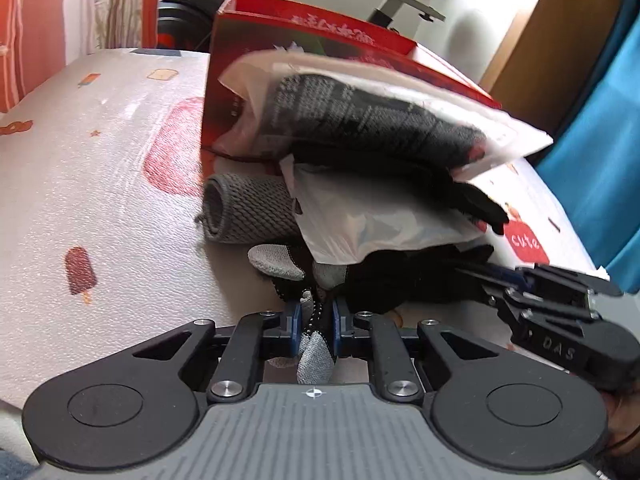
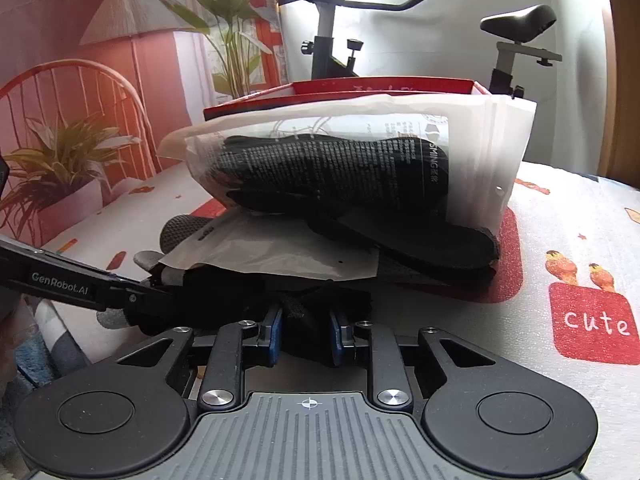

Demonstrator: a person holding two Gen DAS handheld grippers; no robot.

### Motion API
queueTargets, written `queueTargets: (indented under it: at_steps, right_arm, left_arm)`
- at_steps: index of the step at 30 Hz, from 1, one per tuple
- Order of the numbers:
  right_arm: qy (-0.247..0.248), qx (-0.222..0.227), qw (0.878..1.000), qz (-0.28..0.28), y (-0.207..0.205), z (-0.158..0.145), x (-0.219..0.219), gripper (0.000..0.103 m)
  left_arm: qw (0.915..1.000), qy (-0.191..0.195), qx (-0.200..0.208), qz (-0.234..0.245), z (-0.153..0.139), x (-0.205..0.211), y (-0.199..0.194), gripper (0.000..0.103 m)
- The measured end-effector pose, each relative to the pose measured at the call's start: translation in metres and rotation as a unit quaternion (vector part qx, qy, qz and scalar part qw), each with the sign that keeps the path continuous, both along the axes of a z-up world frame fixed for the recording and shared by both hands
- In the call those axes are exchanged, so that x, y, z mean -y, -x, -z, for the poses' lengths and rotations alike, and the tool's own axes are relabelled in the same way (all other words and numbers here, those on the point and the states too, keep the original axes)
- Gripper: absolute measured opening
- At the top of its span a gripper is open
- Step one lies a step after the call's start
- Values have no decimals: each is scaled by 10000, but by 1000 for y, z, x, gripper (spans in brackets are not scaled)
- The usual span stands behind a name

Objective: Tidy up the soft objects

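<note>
A grey-and-black knit glove [image 1: 314, 344] is pinched between the narrowed jaws of the left gripper [image 1: 316, 320]. A black glove [image 2: 308, 316] is clamped by the right gripper [image 2: 306, 330]. Both gloves lie under a pile of bagged gloves [image 2: 332, 172] before a red box [image 2: 380, 88] on the tablecloth [image 2: 576, 240], where "cute" is printed. "GenRobot.AI" is read on the left gripper, "DAS" on the right

Left gripper [image 1: 316, 316] points steeply down, pads pinching a glove [image 1: 314, 354]; right gripper [image 2: 306, 330] tilts down, clamping black fabric [image 2: 296, 312].
</note>
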State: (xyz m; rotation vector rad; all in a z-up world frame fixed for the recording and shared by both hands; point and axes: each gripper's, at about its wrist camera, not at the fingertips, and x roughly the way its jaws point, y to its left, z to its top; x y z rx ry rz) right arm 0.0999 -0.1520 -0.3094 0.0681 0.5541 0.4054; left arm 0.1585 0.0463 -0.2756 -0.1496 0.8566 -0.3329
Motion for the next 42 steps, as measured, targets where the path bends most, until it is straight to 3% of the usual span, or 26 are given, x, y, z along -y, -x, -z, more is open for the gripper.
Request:
queueTargets:
  at_steps: [3, 8, 17, 24, 29, 34, 42]
  right_arm:
    - [-66, 88, 9998, -187, 8, -11, -3, 16]
    - [-175, 270, 9988, -359, 20, -30, -5, 14]
    - [-229, 860, 9947, -513, 39, -78, -8, 13]
    - [-131, 1386, 9886, -568, 42, -115, -14, 13]
    - [170, 1594, 9856, -534, 23, -139, -21, 13]
    - [362, 1605, 9853, -467, -22, -162, -19, 13]
    - [417, 1223, 9916, -29, -124, -167, 3, 13]
  left_arm:
    - [9999, 28, 73, -91, -14, -6, 4, 15]
    - [9988, -252, 418, -8, -39, -5, 20, 15]
    - [9930, -116, 1177, -37, -86, -15, 53, 15]
    - [9867, 32, 1616, -199, -115, -15, 55, 15]
    - [9820, 55, 1871, -241, -129, -11, 37, 15]
    - [9787, -17, 2043, -220, -141, -1, -5, 15]
    - [9831, -197, 1822, -51, -140, 29, -102, 15]
